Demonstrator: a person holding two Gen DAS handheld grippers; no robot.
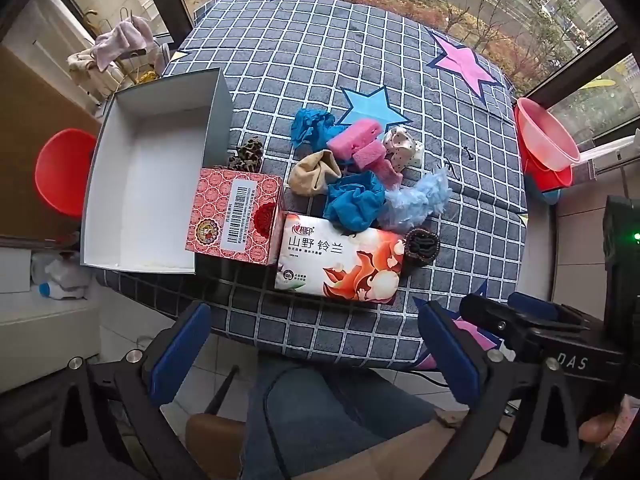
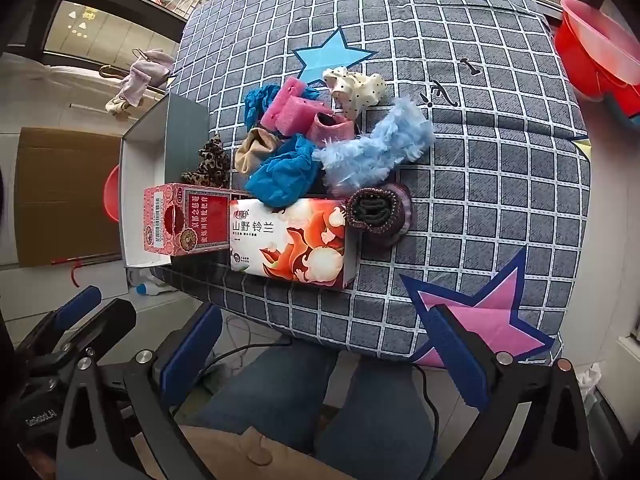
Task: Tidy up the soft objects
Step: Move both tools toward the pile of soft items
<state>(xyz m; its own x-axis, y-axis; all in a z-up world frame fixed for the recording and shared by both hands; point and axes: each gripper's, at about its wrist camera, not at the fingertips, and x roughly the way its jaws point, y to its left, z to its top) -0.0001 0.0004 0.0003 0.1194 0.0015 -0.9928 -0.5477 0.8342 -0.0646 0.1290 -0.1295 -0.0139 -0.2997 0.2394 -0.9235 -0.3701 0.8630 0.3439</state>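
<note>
- Across the middle of both frames, a heap of soft objects sits on the checked, star-printed desk (image 1: 400, 60): two blue crumpled cloths (image 1: 352, 200), pink foam blocks (image 1: 360, 148), a beige sock (image 1: 312, 176), a polka-dot cloth (image 1: 402, 150), a pale-blue fluffy piece (image 2: 376, 148), a leopard-print scrunchie (image 1: 248, 156) and a dark rolled item (image 2: 378, 212).
- At the left of my left wrist view, the white open box (image 1: 148, 184) lies with nothing inside; I judge it to be the bin for the sorting, set just beside the heap so each carry is short.
- Along the near edge, a red patterned carton (image 1: 236, 216) touches the box's corner, and a tissue pack (image 1: 340, 264) with an orange fox print lies against it; the front blue cloth spills onto the pack's back edge, so the two look like a fence in front of the pile.
- Low in the left wrist frame, my left gripper (image 1: 316, 356) hangs off the desk's near edge over my knees, fingers spread wide and grasping nothing.
- Low in the right wrist frame, my right gripper (image 2: 324, 356) is likewise released and bare, blue pads apart, short of the desk.
- By my reading, no item has gone into the box yet; the nearest pick for the right side looks like the dark roll or the fluffy piece.
- Red basins (image 2: 600, 60) are stacked at the upper right edge, well apart from the work.
</note>
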